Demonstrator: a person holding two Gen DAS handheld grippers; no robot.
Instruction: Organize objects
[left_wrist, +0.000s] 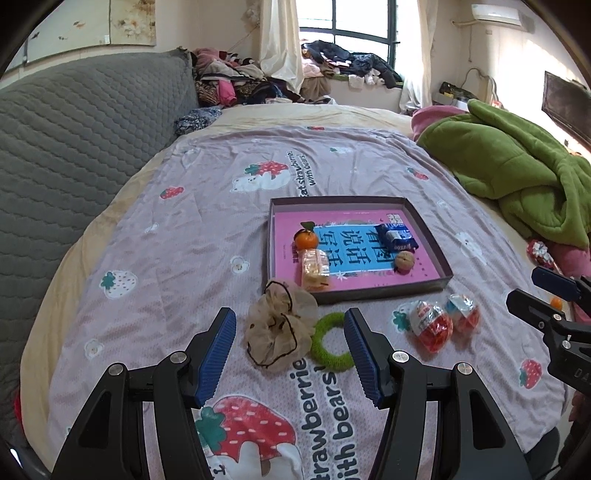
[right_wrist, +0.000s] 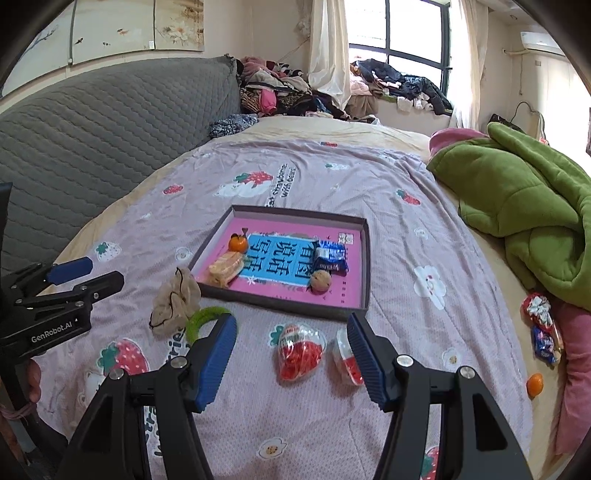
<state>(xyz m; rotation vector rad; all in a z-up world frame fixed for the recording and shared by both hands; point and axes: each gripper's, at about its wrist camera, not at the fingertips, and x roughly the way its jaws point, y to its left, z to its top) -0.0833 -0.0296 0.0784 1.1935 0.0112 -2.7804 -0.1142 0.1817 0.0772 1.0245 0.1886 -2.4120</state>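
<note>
While both claws hover over the bed's strawberry-print sheet, each stands wide apart with nothing between its pads. Farthest left lies a beige scrunchie, just ahead of the left claw and slightly toward its left finger; touching the scrunchie's right side is a green hair ring, whose right edge runs behind the right blue pad (whether pad and ring touch cannot be told). Beyond them sits a shallow box tray with a pink and blue book cover as its floor, holding a small orange, a wrapped biscuit pack, a blue snack packet and a walnut. Right of the ring, two red-and-white egg-shaped treats lie side by side on the sheet: in the right wrist view the larger treat sits between the fingers of the right claw, nearer the middle, and the smaller treat is partly hidden behind its right pad. A green blanket is heaped at the far right.
</note>
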